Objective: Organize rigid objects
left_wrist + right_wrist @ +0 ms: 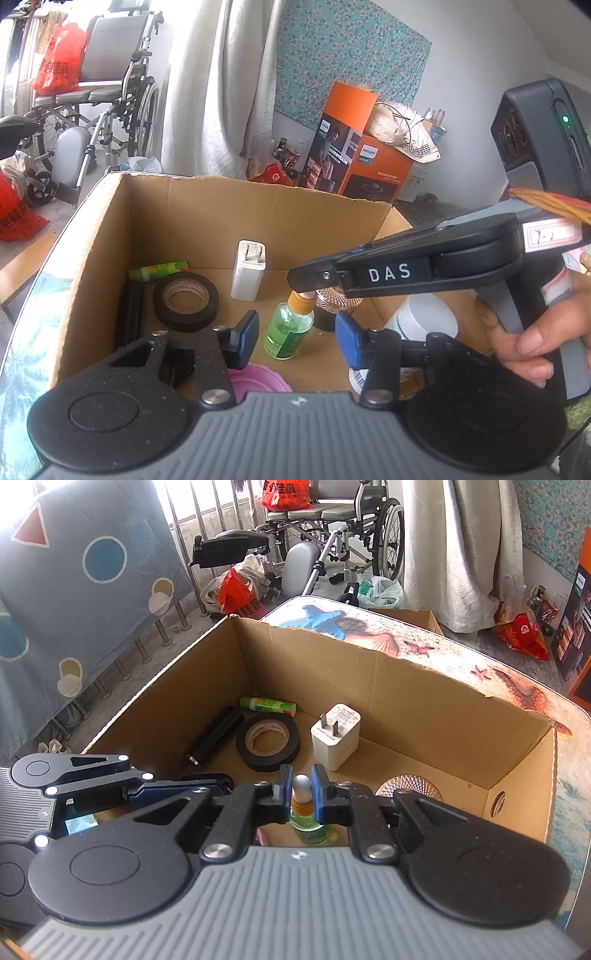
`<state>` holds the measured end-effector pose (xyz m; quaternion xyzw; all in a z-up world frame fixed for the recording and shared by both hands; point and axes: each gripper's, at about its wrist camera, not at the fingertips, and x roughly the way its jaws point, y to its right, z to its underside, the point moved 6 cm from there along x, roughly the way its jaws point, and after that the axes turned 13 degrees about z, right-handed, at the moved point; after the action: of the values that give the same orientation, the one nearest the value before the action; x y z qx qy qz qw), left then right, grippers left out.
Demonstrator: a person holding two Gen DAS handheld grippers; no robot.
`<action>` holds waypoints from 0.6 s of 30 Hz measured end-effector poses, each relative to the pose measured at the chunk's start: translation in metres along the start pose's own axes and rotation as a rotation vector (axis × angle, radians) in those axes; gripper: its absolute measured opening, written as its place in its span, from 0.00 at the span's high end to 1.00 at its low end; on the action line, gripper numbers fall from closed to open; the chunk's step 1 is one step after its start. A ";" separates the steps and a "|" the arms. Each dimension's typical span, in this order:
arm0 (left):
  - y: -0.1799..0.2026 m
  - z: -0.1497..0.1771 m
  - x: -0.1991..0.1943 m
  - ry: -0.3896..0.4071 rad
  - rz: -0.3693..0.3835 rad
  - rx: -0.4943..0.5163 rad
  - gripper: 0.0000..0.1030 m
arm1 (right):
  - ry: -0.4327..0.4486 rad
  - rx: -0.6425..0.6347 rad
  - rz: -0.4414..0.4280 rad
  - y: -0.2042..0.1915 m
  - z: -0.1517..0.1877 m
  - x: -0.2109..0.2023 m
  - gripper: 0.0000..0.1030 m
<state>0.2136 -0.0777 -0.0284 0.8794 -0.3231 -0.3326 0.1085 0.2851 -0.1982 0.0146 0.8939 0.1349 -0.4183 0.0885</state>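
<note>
right gripper point(299, 794) pinched on the cap of the green bottle point(288, 328) | bottle upright on the cardboard box point(199, 206) floor, axis vertical | left gripper point(295, 332) spread apart, hovering just beside, holding nothing | so straight up I guess

We hold our left gripper point(295, 334) wide open, and our right gripper point(300, 794) is nearly closed.

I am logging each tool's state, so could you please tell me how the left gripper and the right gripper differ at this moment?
The left gripper has its jaws spread and holds nothing; the right gripper is closed on the top of the green bottle. The left gripper sits back from the bottle, while the right gripper reaches it from the side. Both hang over the cardboard box.
</note>
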 end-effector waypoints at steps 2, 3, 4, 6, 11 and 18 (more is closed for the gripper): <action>0.001 0.001 -0.003 -0.003 -0.005 0.000 0.52 | 0.003 0.031 -0.013 0.002 -0.002 -0.003 0.80; 0.002 0.001 -0.005 -0.002 -0.007 0.003 0.51 | 0.010 0.049 -0.020 0.003 -0.002 -0.006 0.72; 0.004 0.000 -0.007 0.000 -0.010 0.007 0.48 | 0.023 0.066 -0.025 0.004 -0.003 -0.011 0.70; 0.008 -0.001 -0.011 0.002 -0.014 0.018 0.44 | 0.056 0.089 -0.024 0.004 -0.003 -0.025 0.62; 0.021 -0.002 -0.022 0.007 -0.032 0.057 0.32 | 0.133 0.157 -0.013 0.008 0.005 -0.064 0.45; 0.033 0.000 -0.037 0.003 -0.062 0.092 0.24 | 0.240 0.233 0.058 0.015 0.029 -0.117 0.14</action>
<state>0.1764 -0.0794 0.0036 0.8935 -0.3103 -0.3195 0.0579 0.1972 -0.2402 0.0875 0.9451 0.0694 -0.3188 -0.0203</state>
